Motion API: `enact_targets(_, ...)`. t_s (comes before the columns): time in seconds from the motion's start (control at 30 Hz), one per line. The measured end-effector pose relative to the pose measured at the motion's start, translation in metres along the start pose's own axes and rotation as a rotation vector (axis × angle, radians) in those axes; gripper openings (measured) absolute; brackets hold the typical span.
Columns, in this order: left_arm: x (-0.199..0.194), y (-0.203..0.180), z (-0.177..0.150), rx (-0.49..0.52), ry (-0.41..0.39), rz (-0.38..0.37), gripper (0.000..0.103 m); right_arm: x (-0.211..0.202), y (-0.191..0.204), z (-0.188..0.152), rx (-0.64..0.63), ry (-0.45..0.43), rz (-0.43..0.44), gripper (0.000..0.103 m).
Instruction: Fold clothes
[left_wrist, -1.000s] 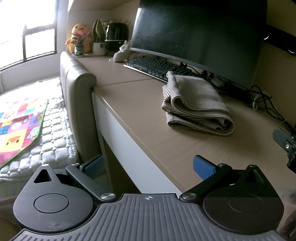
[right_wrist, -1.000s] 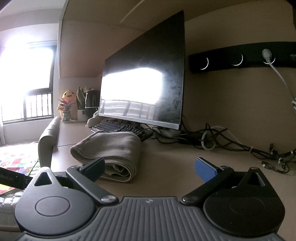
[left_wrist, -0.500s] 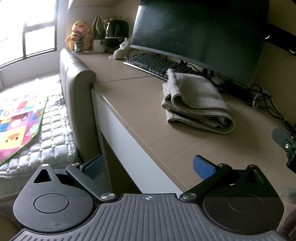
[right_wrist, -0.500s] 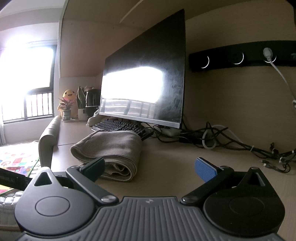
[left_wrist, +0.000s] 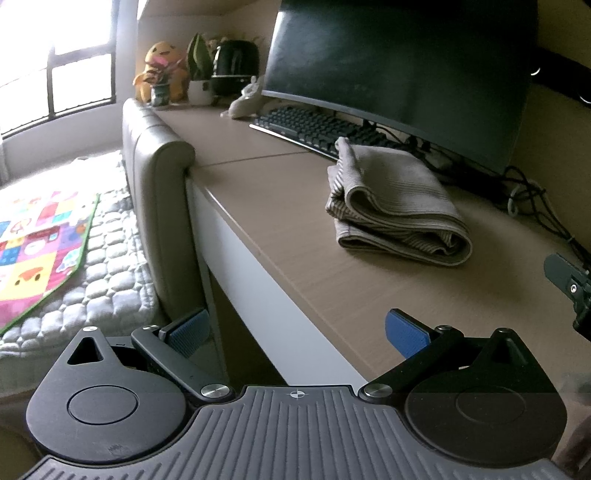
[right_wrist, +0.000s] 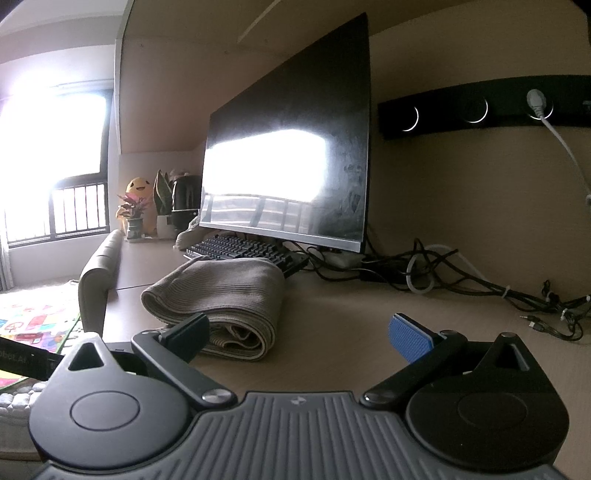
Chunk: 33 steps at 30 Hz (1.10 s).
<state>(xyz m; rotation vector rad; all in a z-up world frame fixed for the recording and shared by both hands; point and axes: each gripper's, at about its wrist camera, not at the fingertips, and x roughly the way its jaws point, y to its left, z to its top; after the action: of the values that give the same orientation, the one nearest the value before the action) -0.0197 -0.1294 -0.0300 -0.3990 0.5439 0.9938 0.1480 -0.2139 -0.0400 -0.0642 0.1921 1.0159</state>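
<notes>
A folded beige ribbed garment (left_wrist: 395, 206) lies on the wooden desk (left_wrist: 280, 206) in front of the monitor. It also shows in the right wrist view (right_wrist: 225, 295). My left gripper (left_wrist: 295, 332) is open and empty, held over the desk's front edge, well short of the garment. My right gripper (right_wrist: 299, 332) is open and empty, low over the desk, its left finger just in front of the garment's near fold. Part of the right gripper shows at the right edge of the left wrist view (left_wrist: 569, 284).
A monitor (left_wrist: 399, 74) and keyboard (left_wrist: 314, 127) stand behind the garment. Cables (right_wrist: 480, 284) lie at the back right. A plush toy (left_wrist: 159, 70), plants and a kettle sit at the desk's far end. A padded headboard (left_wrist: 155, 177) and a bed with a colourful mat (left_wrist: 37, 251) are to the left.
Both views shift very slightly; the left gripper has edged a little back and up. The garment has not moved and both grippers stay open.
</notes>
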Motion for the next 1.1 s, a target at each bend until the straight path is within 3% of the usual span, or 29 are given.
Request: enact_targets(1.1, 0.0063, -0.0068, -0.0014, 0.024, 0.012, 0.001, 0.103, 0.0025, -0.0022, 0.0006, 0.011, 0.014, 0.009, 0.103)
